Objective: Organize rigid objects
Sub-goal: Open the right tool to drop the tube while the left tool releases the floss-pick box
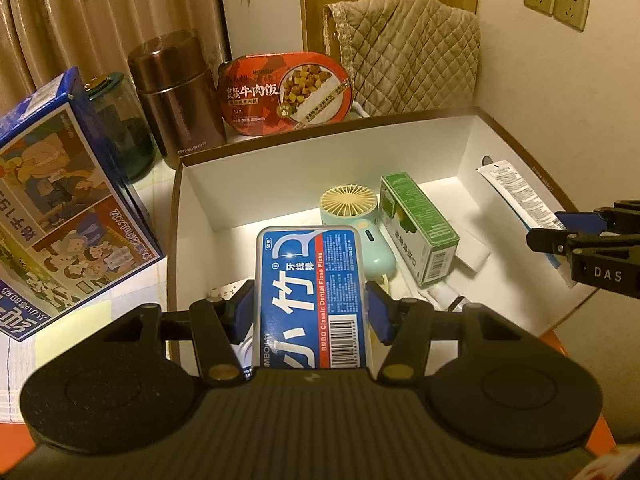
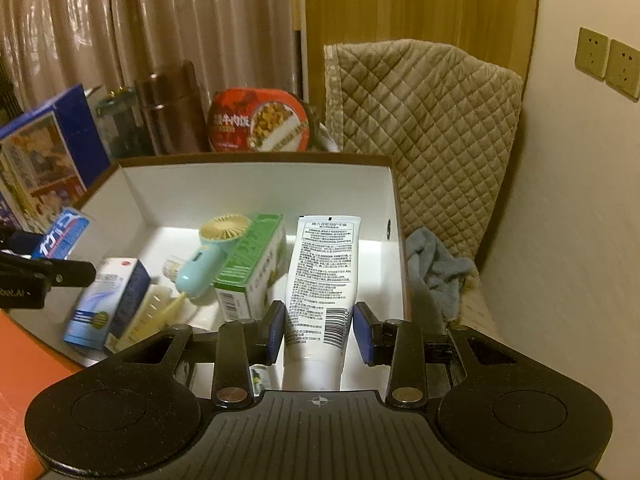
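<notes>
A: What does each hand carry?

B: The left gripper (image 1: 312, 312) clamps one blue rectangular floss-pick box (image 1: 310, 292); the right gripper (image 2: 320, 330) squeezes one white plastic tube (image 2: 320, 280).

A: And ahead of them?

B: One white-walled open cardboard box (image 2: 256, 188), just below both grippers, holding one mint handheld fan (image 2: 208, 256) and one green carton (image 2: 250, 268), touching.

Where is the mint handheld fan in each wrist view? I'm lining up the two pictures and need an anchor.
Left wrist view: the mint handheld fan lies in the white box, centre frame, just beyond the floss pick case, left of the green carton.
Right wrist view: fan left of centre, again left of the green carton.
Shared landmark: the red beef rice bowl behind the box.
</notes>
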Demonstrator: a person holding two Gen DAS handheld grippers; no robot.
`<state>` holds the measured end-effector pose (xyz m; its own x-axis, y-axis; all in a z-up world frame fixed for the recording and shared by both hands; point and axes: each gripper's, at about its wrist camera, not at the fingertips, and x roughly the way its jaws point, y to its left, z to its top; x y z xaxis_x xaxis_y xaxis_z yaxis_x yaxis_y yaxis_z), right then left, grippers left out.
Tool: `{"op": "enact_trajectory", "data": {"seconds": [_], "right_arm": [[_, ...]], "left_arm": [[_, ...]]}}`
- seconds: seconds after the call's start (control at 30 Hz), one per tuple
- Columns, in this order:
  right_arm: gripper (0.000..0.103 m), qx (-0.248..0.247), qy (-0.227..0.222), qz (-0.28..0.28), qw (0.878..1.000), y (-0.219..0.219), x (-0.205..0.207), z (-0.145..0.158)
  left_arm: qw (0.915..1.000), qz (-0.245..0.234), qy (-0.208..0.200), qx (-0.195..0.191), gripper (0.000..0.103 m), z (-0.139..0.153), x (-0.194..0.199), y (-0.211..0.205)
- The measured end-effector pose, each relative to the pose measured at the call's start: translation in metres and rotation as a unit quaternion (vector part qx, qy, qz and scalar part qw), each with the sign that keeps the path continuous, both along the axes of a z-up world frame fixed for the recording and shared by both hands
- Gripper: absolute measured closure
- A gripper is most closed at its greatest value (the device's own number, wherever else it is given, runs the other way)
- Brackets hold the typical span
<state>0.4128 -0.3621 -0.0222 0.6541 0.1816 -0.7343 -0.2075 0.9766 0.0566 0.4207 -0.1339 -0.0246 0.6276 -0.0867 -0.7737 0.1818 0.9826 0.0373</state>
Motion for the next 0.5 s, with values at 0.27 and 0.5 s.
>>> {"op": "enact_trajectory", "data": {"seconds": [0.27, 0.5], "right_arm": [[0.069, -0.016, 0.004, 0.004, 1.000, 0.001, 0.010, -0.008], [0.069, -0.019, 0.009, 0.001, 1.000, 0.000, 0.019, -0.012]], "left_arm": [[1.0000, -0.003, 0.008, 0.003, 0.050, -0.007, 0.012, -0.003], [0.9999, -0.004, 0.014, 0.003, 0.050, -0.011, 0.020, -0.004]]}}
